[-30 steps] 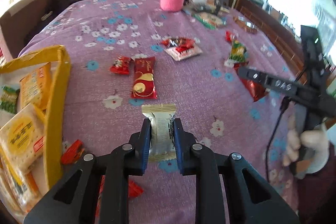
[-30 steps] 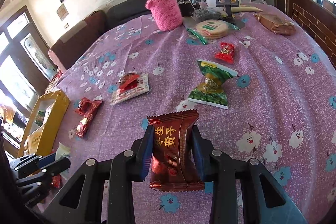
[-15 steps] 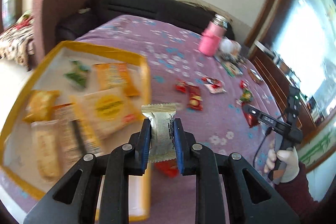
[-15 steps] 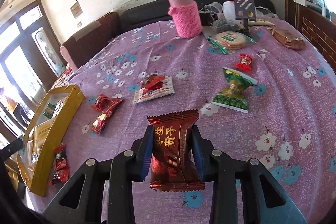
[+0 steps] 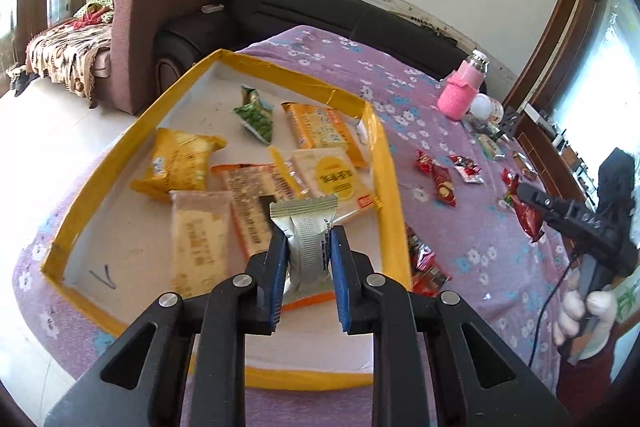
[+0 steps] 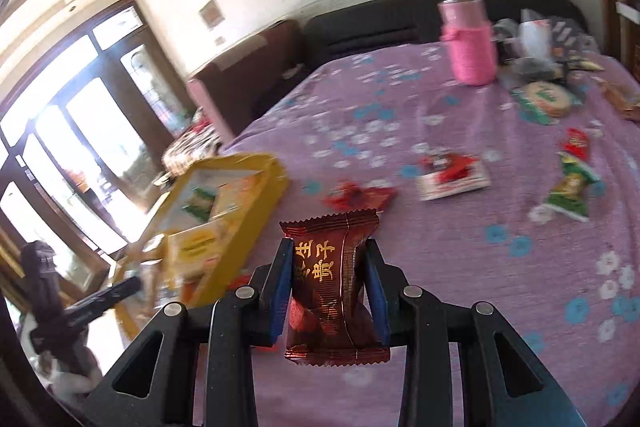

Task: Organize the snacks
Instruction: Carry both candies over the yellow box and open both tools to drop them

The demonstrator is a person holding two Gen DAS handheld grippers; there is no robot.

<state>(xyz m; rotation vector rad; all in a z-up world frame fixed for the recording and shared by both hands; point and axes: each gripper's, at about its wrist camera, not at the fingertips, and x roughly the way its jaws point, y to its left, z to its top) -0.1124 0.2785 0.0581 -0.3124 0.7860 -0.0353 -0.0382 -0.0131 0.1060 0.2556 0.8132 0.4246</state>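
Purple tablecloth (image 5: 472,239); yellow box (image 5: 390,183) holds six snack packets.

Yellow tray (image 6: 256,203) motion-blurred, left gripper (image 6: 120,291) smeared at frame edge, tabletop clutter (image 6: 540,67) indistinct

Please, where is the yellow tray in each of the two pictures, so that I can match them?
Left wrist view: the yellow tray fills the centre and left, snack packets inside, behind the silver packet in the jaws.
Right wrist view: the tray is at the left, middle height, blurred, left of the brown packet.
Shared landmark: the pink bottle, far across the purple cloth.
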